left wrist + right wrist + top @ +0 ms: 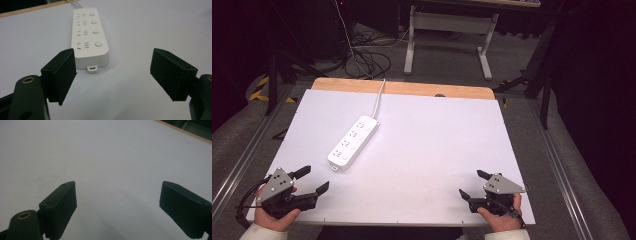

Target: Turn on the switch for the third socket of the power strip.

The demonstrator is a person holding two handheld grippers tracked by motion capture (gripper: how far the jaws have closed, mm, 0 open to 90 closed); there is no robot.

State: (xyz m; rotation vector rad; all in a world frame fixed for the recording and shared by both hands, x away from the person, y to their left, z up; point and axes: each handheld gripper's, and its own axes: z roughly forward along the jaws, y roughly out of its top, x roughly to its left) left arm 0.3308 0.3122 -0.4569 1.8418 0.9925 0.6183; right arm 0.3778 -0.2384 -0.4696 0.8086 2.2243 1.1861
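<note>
Lying diagonally on the white table (422, 150), left of centre, a white power strip (353, 141) shows 4 socket rows and 4 buttons; no readable writing. Its cord (378, 98) runs over the far wooden edge. The left gripper (313, 181) and right gripper (472, 184) rest near the front corners, jaws wide apart, holding nothing.

white power strip (353, 140), black claws.
</note>
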